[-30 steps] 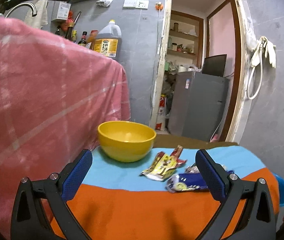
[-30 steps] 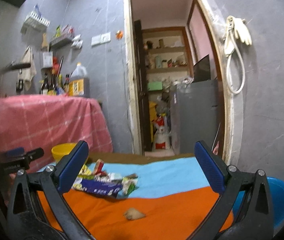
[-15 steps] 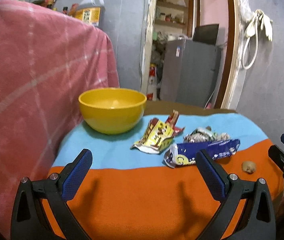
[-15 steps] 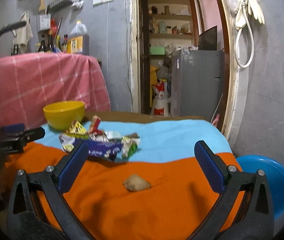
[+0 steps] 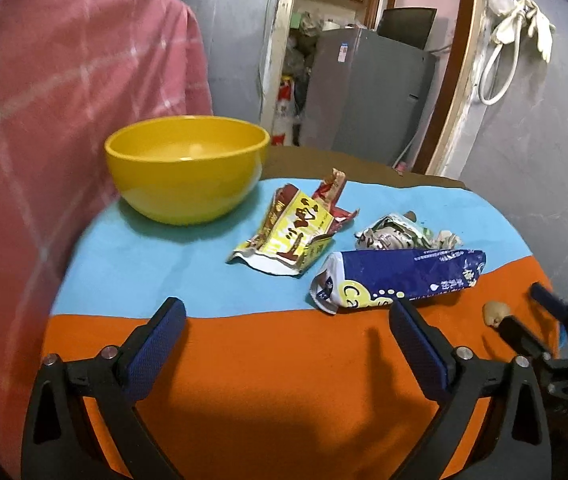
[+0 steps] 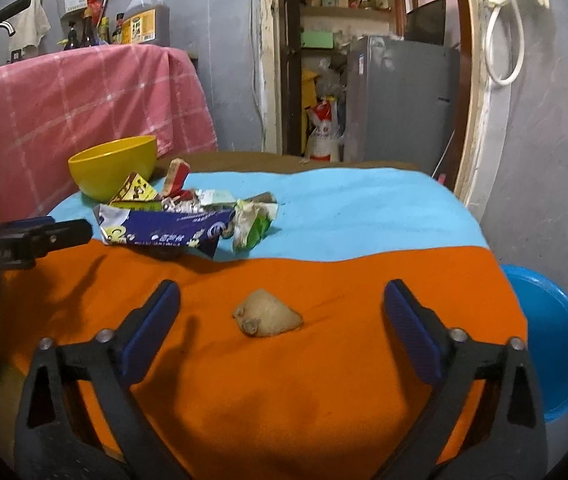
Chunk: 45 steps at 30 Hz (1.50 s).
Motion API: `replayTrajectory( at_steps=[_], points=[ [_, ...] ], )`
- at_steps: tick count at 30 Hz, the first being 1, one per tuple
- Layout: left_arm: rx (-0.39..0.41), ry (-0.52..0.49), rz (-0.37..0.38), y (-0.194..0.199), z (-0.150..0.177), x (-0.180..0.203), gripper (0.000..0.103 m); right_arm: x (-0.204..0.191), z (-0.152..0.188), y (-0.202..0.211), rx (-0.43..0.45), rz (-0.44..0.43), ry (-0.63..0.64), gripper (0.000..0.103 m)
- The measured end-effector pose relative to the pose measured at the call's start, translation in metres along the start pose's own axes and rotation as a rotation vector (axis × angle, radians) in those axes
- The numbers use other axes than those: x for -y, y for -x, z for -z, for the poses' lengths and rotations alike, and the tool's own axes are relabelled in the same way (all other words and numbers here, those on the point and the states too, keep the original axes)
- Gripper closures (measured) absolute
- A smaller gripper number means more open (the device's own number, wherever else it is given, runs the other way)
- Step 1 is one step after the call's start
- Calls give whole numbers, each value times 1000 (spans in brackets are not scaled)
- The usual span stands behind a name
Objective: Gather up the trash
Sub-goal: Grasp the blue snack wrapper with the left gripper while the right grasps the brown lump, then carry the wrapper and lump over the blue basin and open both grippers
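The orange near strip of the table (image 6: 323, 400) lies bare up to its edge, wrappers (image 5: 395, 276) farther back. The left gripper (image 5: 287, 332), empty, is closing slightly; the right gripper (image 6: 282, 312) gapes wide around a beige scrap (image 6: 266, 313), untouched.

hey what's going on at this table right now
A person holds a gripper in each hand over a table strewn with trash; nothing is picked up yet. The left gripper hangs empty near the blue wrapper and yellow wrapper, its jaws closing slightly. The right gripper, open, is lined up on a small beige scrap. The yellow bowl stands empty.
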State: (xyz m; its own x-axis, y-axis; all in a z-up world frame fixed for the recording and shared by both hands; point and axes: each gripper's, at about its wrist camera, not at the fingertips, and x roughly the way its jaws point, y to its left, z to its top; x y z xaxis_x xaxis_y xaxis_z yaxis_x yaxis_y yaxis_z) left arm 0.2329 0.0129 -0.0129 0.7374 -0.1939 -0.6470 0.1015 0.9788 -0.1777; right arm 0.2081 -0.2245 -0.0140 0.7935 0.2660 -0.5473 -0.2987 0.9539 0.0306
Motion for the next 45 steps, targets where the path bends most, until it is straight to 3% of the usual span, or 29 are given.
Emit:
replayTrajectory(
  at_steps=[1, 6, 8, 13, 16, 23, 31, 38, 45],
  points=[
    [-9, 9, 12, -2, -1, -1, 14, 0, 0, -1, -6, -7, 0, 0],
    [-66, 48, 82, -16, -6, -4, 38, -3, 5, -8, -58, -52, 5, 25],
    [-74, 61, 101, -18, -8, -4, 46, -6, 6, -9, -68, -59, 12, 30],
    [-95, 67, 148, -20, -12, -1, 77, -3, 7, -10, -80, -73, -6, 37],
    [-105, 88, 162, -19, -13, -1, 87, 2, 8, -11, -83, -80, -32, 46],
    [-105, 139, 173, -9, -11, -3, 92, 0, 8, -7, -73, -91, -25, 48],
    [-31, 161, 183, 13, -4, 10, 93, 2, 0, 20, 59, -77, -26, 48],
    [119, 134, 193, 38, -13, 37, 93, 11, -16, 64, 271, -2, -2, 48],
    [265, 100, 273, 51, -35, 91, 93, 33, -37, 108, 478, 105, 13, 48]
  ],
)
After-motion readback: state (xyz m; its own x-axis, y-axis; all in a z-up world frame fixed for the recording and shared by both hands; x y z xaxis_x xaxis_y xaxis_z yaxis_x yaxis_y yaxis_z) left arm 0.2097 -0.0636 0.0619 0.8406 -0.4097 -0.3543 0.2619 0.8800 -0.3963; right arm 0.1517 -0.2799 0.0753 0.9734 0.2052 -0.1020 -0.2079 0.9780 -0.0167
